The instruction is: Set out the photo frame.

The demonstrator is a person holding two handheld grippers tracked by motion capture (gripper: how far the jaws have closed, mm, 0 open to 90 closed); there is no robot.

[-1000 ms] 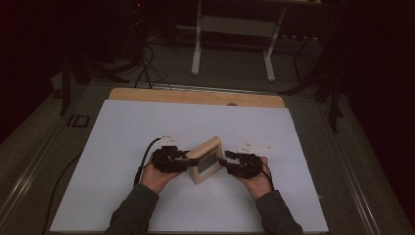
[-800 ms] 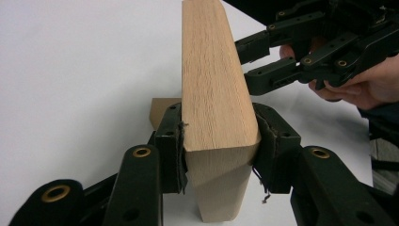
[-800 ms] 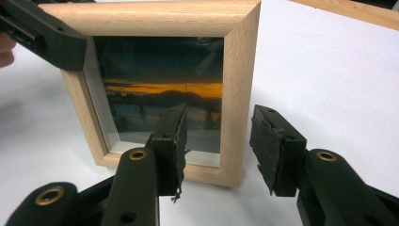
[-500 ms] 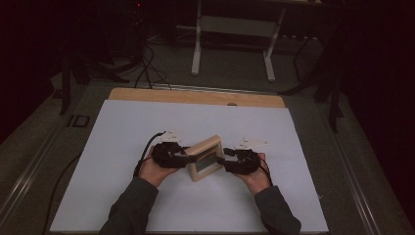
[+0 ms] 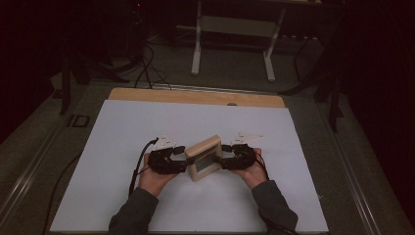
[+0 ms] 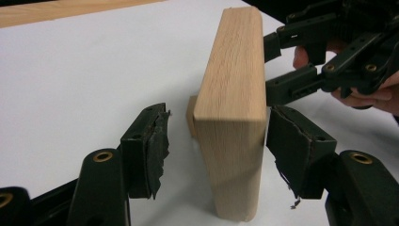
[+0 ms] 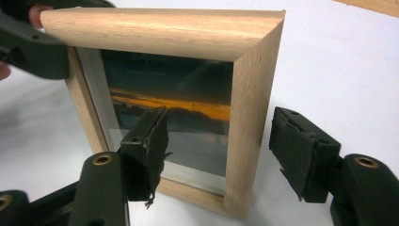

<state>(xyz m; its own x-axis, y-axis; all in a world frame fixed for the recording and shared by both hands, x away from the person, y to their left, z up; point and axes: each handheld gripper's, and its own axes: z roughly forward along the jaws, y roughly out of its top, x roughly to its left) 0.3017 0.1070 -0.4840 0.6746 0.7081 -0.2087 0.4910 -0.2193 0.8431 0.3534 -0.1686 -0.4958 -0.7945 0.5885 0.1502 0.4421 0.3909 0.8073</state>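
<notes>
The left gripper [image 6: 214, 155] had its jaws spread, and they had just been opening; the near edge of the wooden picture frame [image 6: 233, 117] stood between the pads [image 6: 153, 150] with a gap on one side, while the other pad sat just beside the wood, perhaps brushing it, which the angle made hard to judge. The right gripper [image 7: 221, 155] was likewise wide apart, its jaws having just opened, with the frame's side rail between the pads and clear space on both sides.

In the high view, the left gripper [image 5: 182, 159] and the right gripper [image 5: 224, 159] lay at either side of the picture frame [image 5: 204, 157], each held in a hand with a dark sleeve behind it. The frame stood upright on its lower edge on the white table sheet [image 5: 147, 122], near the middle and toward the person's side, turned at an angle. Its glass showed a dark picture with an orange band [image 7: 174, 101]. A bare strip of wooden tabletop [image 5: 195, 96] ran along the sheet's far edge.
</notes>
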